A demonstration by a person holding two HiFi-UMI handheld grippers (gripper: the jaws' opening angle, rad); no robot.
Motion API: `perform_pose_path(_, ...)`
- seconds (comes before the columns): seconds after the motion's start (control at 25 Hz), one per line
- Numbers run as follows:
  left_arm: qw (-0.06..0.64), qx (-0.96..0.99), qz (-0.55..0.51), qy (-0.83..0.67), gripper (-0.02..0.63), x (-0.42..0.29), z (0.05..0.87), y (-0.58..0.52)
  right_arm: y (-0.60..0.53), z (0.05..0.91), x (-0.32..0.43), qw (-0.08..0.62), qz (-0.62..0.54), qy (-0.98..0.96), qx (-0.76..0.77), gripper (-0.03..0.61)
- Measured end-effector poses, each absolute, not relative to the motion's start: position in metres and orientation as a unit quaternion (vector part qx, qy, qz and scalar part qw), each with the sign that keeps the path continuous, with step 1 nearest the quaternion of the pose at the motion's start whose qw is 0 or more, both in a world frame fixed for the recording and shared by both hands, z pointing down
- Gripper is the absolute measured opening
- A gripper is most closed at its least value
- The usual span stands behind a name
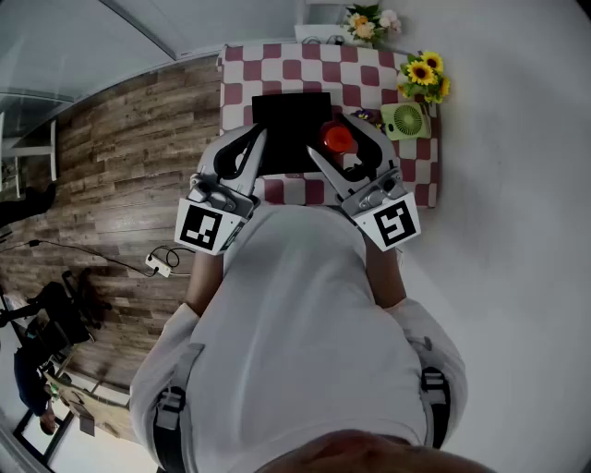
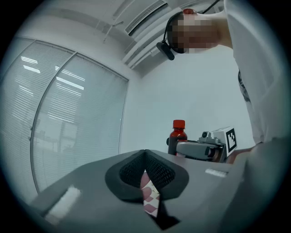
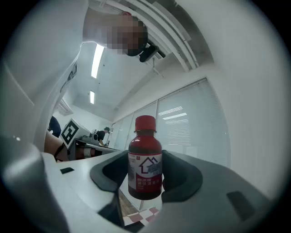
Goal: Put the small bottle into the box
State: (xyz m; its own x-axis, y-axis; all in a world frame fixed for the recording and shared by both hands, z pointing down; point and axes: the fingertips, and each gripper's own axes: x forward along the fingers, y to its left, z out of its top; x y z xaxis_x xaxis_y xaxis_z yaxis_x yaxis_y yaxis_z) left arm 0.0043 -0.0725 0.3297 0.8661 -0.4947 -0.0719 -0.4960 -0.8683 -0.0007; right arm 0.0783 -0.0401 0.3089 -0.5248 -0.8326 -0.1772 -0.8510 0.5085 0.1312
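The small bottle (image 1: pixel 338 139) has dark red contents, a red cap and a white label. It stands upright between the pads of my right gripper (image 1: pixel 333 148), which is shut on it, just off the right edge of the black box (image 1: pixel 288 129). In the right gripper view the bottle (image 3: pixel 145 159) hangs above the checkered cloth, gripped at its body by my right gripper (image 3: pixel 145 179). My left gripper (image 1: pixel 251 144) sits at the box's left edge with nothing in it. In its own view the left gripper (image 2: pixel 146 170) has its jaws together, and the bottle (image 2: pixel 177 135) shows beyond.
The table's red-and-white checkered cloth (image 1: pixel 305 65) also carries a small green fan (image 1: pixel 403 120), sunflowers (image 1: pixel 423 76) and a bouquet (image 1: pixel 369 23) at the far right. A wooden floor with a cable and plug strip (image 1: pixel 162 266) lies to the left.
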Motion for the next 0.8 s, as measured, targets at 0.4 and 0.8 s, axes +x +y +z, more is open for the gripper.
perform_pose_path(0.4,0.018,-0.967,0.037,0.252,0.002,0.007,0.329,-0.064,-0.034,0.307,0.081,0.047,0.098,0.868,-0.484,0.222)
perform_pose_path(0.8,0.003,-0.959,0.014,0.285,0.002,-0.011,0.348,-0.064,-0.038,0.356,0.101,-0.026,0.068,0.864,-0.498,0.222)
